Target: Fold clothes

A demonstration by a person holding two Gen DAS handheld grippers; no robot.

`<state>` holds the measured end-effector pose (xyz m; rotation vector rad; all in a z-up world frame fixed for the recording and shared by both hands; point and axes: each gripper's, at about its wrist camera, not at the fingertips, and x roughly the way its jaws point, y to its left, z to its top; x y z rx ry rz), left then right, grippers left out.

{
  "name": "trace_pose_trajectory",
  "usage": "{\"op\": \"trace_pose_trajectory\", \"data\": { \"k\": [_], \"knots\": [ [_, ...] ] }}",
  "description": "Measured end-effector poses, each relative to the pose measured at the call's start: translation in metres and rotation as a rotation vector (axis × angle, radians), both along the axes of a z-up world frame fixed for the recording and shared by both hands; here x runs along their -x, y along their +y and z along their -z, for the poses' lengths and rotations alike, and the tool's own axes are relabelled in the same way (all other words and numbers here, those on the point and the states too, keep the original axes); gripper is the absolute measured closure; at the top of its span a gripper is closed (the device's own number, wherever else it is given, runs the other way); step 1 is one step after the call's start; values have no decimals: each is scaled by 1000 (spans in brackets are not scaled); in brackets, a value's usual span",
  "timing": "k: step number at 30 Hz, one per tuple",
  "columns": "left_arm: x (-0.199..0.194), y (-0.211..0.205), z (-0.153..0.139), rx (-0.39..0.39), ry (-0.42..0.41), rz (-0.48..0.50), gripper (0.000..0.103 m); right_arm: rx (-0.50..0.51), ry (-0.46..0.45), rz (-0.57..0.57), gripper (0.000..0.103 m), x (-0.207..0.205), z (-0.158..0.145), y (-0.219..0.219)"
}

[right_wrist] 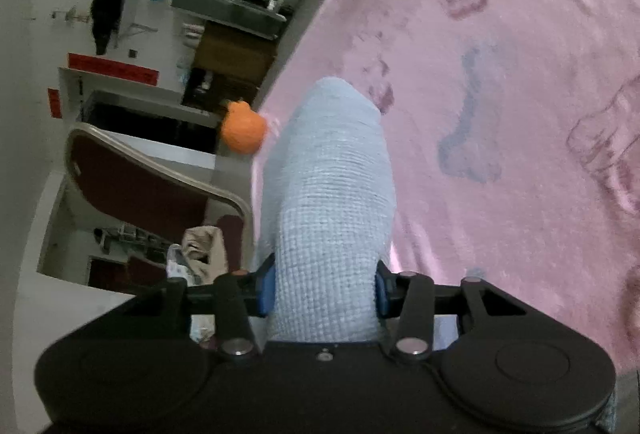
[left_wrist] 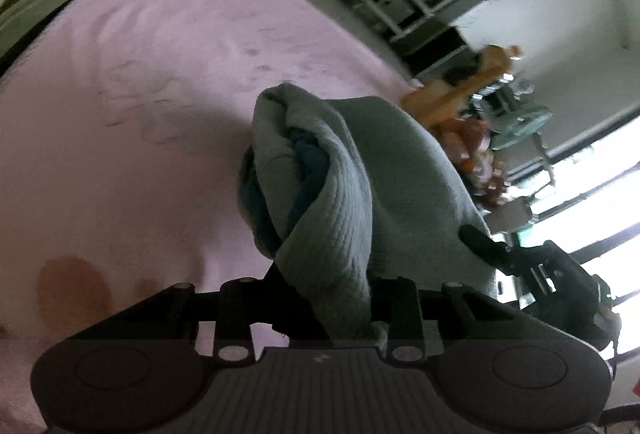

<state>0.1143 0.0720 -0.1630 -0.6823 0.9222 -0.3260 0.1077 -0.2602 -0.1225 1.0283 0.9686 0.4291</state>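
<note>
Clothes here come down to one pale blue-grey waffle-knit garment (left_wrist: 352, 193), bunched and lifted above a pink bedsheet (left_wrist: 140, 93); in the left wrist view it rises in a thick fold from between the fingers of the left gripper (left_wrist: 332, 310), its darker inner layer showing in the crease; the jaws stand clamped on that fold; in the right wrist view the same knit runs forward as a rounded roll from the right gripper (right_wrist: 324, 294), whose blue pads (right_wrist: 266, 292) press against it on both sides, so those jaws are clamped on the cloth too; the right gripper shows also at the right edge of the left wrist view, dark against a bright window; the sheet carries faint printed figures in dull red and one blue bone-like shape (right_wrist: 468, 137), but no lettering on it can be read; an orange soft toy (right_wrist: 243, 133) sits at the sheet's far edge; beyond it stand a maroon chair (right_wrist: 132, 177) and red strips (right_wrist: 112, 67) on the wall, their writing too blurred to read; no brand mark is legible on either gripper's body.
</note>
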Motion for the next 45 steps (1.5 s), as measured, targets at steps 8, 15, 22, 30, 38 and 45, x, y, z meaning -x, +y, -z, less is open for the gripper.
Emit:
{"op": "trace_pose_trajectory", "data": {
  "k": [8,15,22,30,38,45],
  "knots": [
    [-48,-126,-32,-42,-92,177,72,2,-60,150,60,16,-35,-113],
    [-103,-235,-33,-27,-185,231,72,-15,-149,260,60,-24,-48,-225],
    [-141,-281,45,-92,-85,243,61,40,-108,372,42,-65,25,-302],
    [-111,-247,20,-134,-171,263,58,394,-62,406,25,-49,3,-293],
    [-120,-309,-20,-431,-313,301,58,447,-175,419,25,-30,-45,-262],
    [-141,-319,30,-568,-173,219,59,629,-131,352,90,-56,-10,-252]
  ]
}}
